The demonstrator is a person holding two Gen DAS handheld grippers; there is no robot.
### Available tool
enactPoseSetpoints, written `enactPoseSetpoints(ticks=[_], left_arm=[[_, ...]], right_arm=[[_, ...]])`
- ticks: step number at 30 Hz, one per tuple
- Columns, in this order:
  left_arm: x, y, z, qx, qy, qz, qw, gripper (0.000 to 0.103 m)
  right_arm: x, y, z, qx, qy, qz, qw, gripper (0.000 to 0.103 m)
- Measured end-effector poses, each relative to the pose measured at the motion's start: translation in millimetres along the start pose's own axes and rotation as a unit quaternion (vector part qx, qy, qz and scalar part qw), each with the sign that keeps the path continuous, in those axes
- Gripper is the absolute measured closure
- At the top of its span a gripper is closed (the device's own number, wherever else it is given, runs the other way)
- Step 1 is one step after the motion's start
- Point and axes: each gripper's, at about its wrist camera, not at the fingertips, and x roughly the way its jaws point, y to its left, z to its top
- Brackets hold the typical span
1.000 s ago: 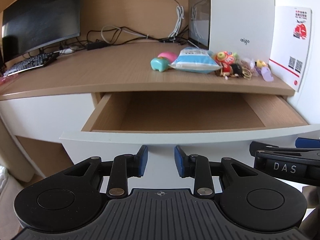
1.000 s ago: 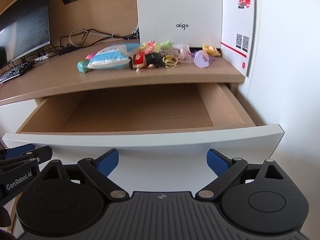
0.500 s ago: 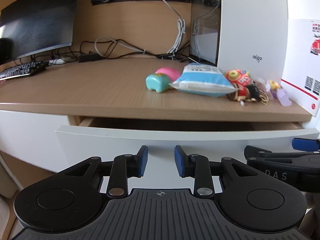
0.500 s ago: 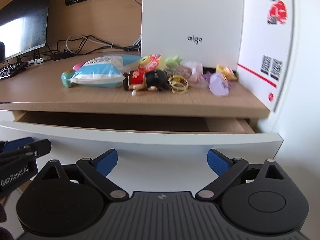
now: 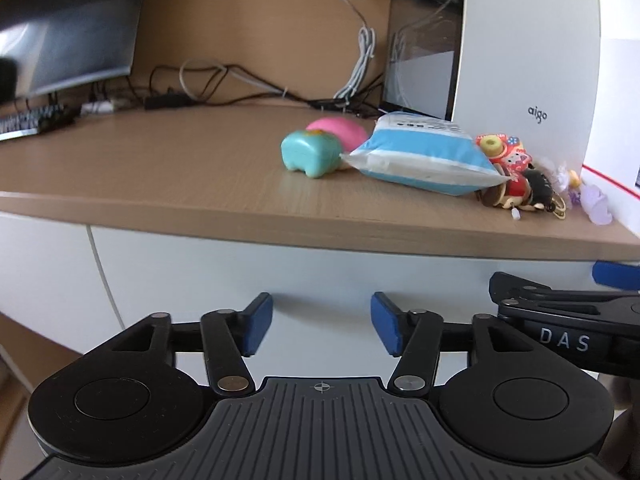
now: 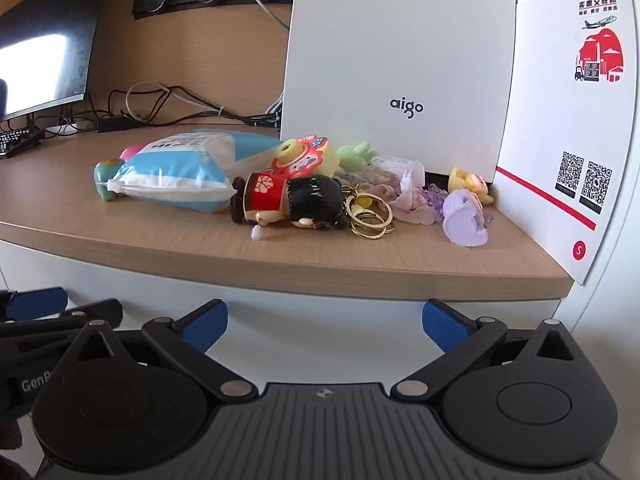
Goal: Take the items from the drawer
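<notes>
Drawer shut flush under the desk, its white front just ahead of both tools.

The left gripper has just been spreading its jaws, nothing between them; the right gripper stands wide apart, also empty. On the desk's right lie a blue-and-white packet, a teal toy, a doll keychain and small trinkets.
</notes>
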Motion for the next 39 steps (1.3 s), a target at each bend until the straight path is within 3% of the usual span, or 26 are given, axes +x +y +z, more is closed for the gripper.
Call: enactPoseSetpoints(ticks=[3, 4, 5, 6, 7, 11, 20, 23, 31, 39], left_arm=[[7.2, 5.7, 1.4, -0.03, 0.028, -0.02, 0.9989, 0.036], [9.9, 7.1, 2.1, -0.035, 0.043, -0.026, 0.9981, 0.044], [9.6, 8.1, 1.8, -0.034, 0.05, -0.027, 0.9978, 0.07], [3.9, 8.2, 0.4, -0.027, 0.044, -0.022, 0.9984, 0.084], [-4.5, 7.1, -1.2, -0.017, 0.034, -0.014, 0.9992, 0.089], [-62.6, 10.2, -8.9, -0.006, 0.016, -0.014, 0.9998, 0.087], [-214.1, -2.3, -30.1, 0.021, 0.053, -0.023, 0.9981, 0.086], [-246.9, -9.2, -31.3, 0.026, 0.044, -0.024, 0.9984, 0.086], [-286.4, -31.7, -30.7, 0.046, 0.007, -0.039, 0.9981, 0.086], [-300.0, -49.0, -42.7, 0.053, -0.004, -0.028, 0.9982, 0.086]], right_arm=[[-3.3, -3.4, 1.0, 0.004, -0.001, -0.006, 1.0, 0.0], [-6.0, -5.9, 1.0, 0.007, -0.003, -0.012, 1.0, 0.0], [-9.6, -8.2, 1.3, 0.014, -0.004, -0.017, 1.0, 0.0], [-13.5, -10.3, 0.5, 0.019, 0.0, -0.019, 1.0, 0.0], [-17.4, -11.7, -1.1, 0.022, 0.005, -0.02, 1.0, 0.0], [-51.4, -17.7, -14.0, 0.028, 0.028, -0.027, 0.999, 0.0], [-190.6, -24.6, -26.9, 0.085, 0.055, -0.021, 0.995, 0.0], [-232.7, -23.4, -37.0, 0.083, 0.053, -0.021, 0.995, 0.0], [-285.2, -36.3, -51.3, 0.079, 0.046, -0.019, 0.996, 0.0], [-302.0, -49.6, -54.5, 0.101, 0.04, 0.002, 0.994, 0.0]])
